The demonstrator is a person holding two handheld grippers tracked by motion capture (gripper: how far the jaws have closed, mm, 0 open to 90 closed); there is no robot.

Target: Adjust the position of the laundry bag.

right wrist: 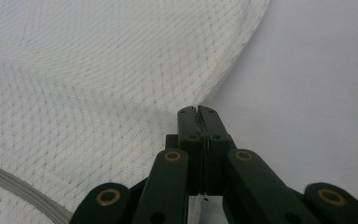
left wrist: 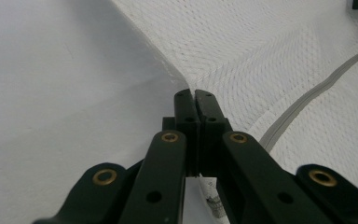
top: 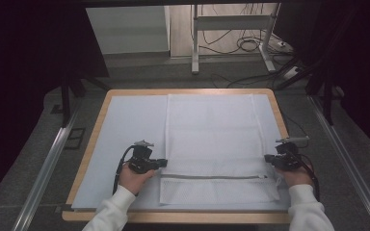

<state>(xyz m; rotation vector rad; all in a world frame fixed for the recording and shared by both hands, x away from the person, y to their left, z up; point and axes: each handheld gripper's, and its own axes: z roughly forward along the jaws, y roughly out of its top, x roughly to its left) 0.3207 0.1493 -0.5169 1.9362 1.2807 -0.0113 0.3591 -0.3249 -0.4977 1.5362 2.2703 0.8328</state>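
High view, white mesh laundry bag on table, left gripper clamped on bag's left edge, right gripper clamped on its right edge, both above grey zipper.

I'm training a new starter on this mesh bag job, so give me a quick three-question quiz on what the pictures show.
1. True or false: the left gripper has its jaws shut on the edge of the mesh bag.
2. The grey zipper runs: A) along the bag's far end, B) across the bag near the person's end, C) down its left edge.
3. What does the bag lie on?

Key
1. True; the right gripper pinches the opposite edge the same way.
2. B.
3. A pale sheet covering the wooden table.
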